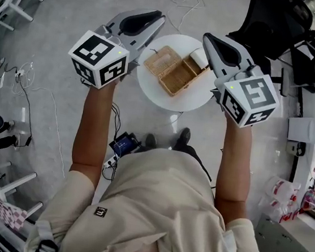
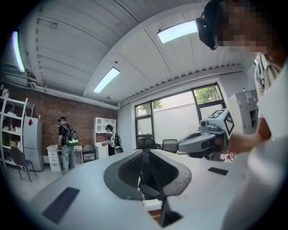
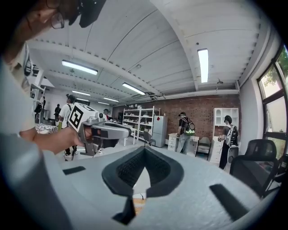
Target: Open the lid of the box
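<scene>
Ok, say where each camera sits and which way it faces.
Head view: on the person's head, facing steeply down at the open woven wicker box on the round white table; shows torso, both arms, left gripper, right gripper.
Left gripper view: on the left gripper, facing level toward windows; own shut tongs, right gripper.
Right gripper view: on the right gripper, facing level toward shelves; own shut tongs, left gripper.
Shared: both gripper views catch the red brick wall.
</scene>
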{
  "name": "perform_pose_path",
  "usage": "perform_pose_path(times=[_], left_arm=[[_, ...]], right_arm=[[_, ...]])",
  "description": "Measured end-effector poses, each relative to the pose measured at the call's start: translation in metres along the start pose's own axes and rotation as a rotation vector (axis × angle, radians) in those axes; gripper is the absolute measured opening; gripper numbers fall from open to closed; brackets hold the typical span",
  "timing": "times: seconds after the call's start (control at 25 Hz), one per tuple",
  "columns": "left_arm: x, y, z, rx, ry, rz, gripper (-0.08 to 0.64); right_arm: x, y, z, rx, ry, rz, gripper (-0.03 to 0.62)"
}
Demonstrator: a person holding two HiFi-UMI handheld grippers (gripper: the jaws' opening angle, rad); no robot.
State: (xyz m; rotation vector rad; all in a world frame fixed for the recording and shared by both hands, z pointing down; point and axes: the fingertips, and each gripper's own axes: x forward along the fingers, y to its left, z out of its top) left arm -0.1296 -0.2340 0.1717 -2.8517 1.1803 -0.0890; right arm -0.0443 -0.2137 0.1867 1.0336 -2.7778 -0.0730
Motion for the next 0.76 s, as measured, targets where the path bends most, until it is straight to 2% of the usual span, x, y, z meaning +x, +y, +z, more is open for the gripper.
perform_pose_path(times=[0.32,0.76], left_arm=[[-0.019,-0.018,0.016,0.021,-0.029,-0.016,0.041],[-0.033,-0.021,0.016,0.021,-0.036,-0.021,0.041]], right_arm=[[-0.010,0.014,0.017,-0.026,-0.016,-0.003,-0.011],[-0.012,0.027,0.024,-0.042,-0.012,-0.008,-0.011]])
